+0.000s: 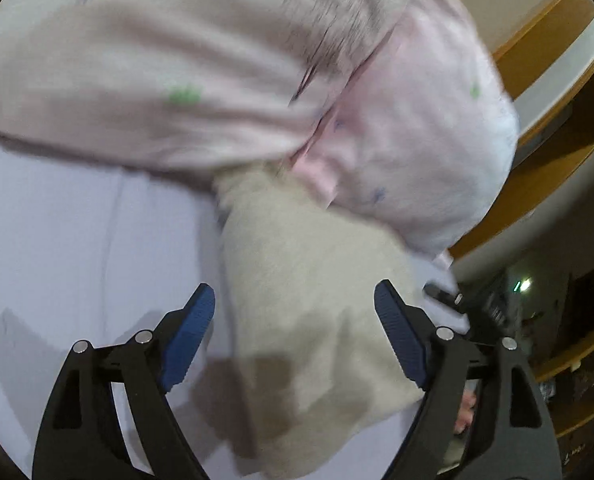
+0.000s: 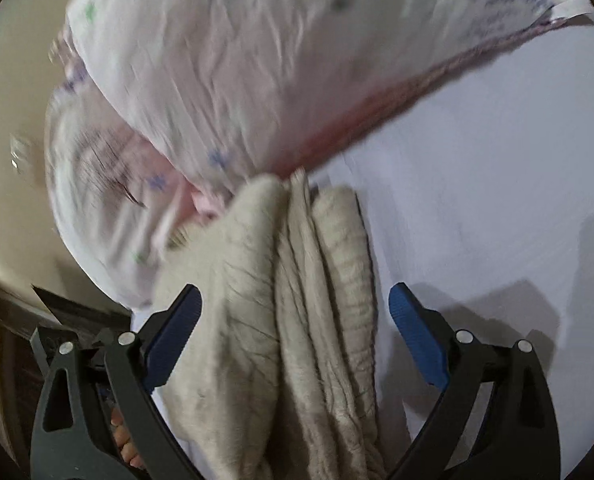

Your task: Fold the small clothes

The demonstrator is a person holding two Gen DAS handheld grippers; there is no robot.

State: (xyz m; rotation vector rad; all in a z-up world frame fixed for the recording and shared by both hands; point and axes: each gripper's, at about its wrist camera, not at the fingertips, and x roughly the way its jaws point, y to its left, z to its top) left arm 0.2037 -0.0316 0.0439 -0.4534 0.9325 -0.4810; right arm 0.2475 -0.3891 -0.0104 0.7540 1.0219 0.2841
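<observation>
Two tongs (image 1: 295, 328) (image 2: 295, 332) spread, beige garment (image 2: 297, 300) between each

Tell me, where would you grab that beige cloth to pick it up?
Probably by the stacked folded edges of the beige cloth, which lies between the open right gripper fingers. Those ridges run lengthwise away from the camera, so coming straight forward and pinching across them should catch every layer at once.

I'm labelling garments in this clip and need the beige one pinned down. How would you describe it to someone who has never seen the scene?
Start at the pale lavender sheet covering the surface. On it, between the open right gripper, lies the beige garment, bunched into long folds. Unlike the pink floral garment beyond it, it is plain, thicker and ribbed.
</observation>
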